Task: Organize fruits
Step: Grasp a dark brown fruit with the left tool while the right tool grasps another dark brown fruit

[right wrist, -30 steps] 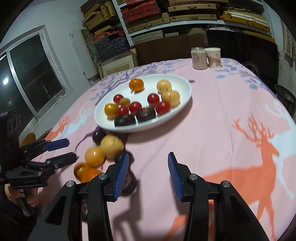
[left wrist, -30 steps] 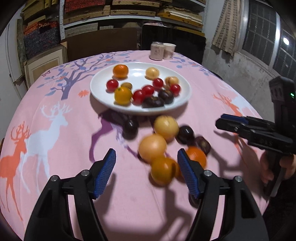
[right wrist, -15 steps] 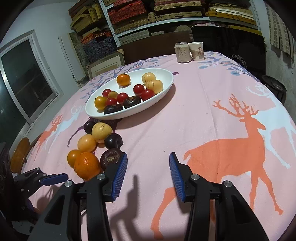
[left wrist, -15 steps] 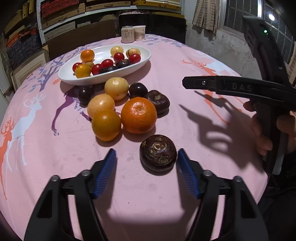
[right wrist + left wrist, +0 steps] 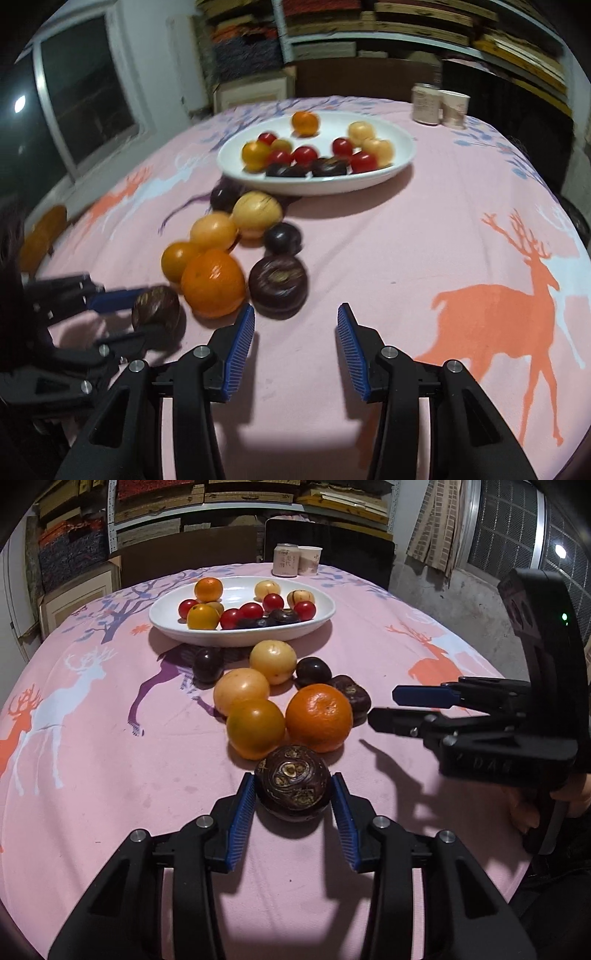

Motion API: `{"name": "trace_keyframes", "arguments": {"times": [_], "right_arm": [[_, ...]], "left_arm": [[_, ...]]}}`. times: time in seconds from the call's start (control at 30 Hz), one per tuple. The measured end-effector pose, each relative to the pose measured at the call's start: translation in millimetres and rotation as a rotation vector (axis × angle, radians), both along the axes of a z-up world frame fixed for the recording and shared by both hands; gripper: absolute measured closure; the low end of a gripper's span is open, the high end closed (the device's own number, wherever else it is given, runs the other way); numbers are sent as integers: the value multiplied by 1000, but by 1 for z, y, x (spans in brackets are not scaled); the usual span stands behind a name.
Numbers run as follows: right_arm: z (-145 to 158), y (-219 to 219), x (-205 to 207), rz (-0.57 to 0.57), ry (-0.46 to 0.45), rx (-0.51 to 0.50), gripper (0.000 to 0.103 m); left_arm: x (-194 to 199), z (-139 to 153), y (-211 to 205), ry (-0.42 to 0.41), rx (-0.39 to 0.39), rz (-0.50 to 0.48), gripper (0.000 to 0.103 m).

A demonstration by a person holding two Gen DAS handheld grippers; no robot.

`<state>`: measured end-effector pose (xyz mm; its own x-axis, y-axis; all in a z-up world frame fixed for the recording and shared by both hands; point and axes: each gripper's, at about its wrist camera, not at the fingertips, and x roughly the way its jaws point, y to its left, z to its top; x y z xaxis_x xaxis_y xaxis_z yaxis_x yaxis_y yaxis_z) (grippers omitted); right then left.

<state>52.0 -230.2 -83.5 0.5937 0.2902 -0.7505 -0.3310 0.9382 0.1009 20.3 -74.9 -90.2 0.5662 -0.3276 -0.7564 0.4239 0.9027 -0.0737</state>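
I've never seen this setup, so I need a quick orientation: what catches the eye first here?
The left gripper stands out: its blue fingers have just been closing around a dark brown fruit at the near end of a fruit cluster on the pink tablecloth. Behind it sit a bright orange and, farther back, a white plate of small fruits. The right gripper is open and empty, near another dark fruit.

Little readable lettering in view

The right gripper (image 5: 380, 709), seen from the left wrist camera, carries raised letters on its black body that read "DAS", possibly with a character before them too faint to make out. The can (image 5: 285, 560) and paper cup (image 5: 309, 561) at the far edge of the tabletop (image 5: 92, 775) bear dark printed characters, too small and blurred to read.
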Motion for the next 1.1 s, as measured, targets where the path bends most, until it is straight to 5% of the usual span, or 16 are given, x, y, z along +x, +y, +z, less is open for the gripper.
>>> {"name": "trace_keyframes", "arguments": {"times": [0.5,1.1], "right_arm": [[-6,31,32,-28,32,-142,56],[-6,27,26,-29,48,-118,61]], "left_arm": [[-6,-2,0,1,2,-23,62],[-5,-4,0,10,-6,-18,62]]}}
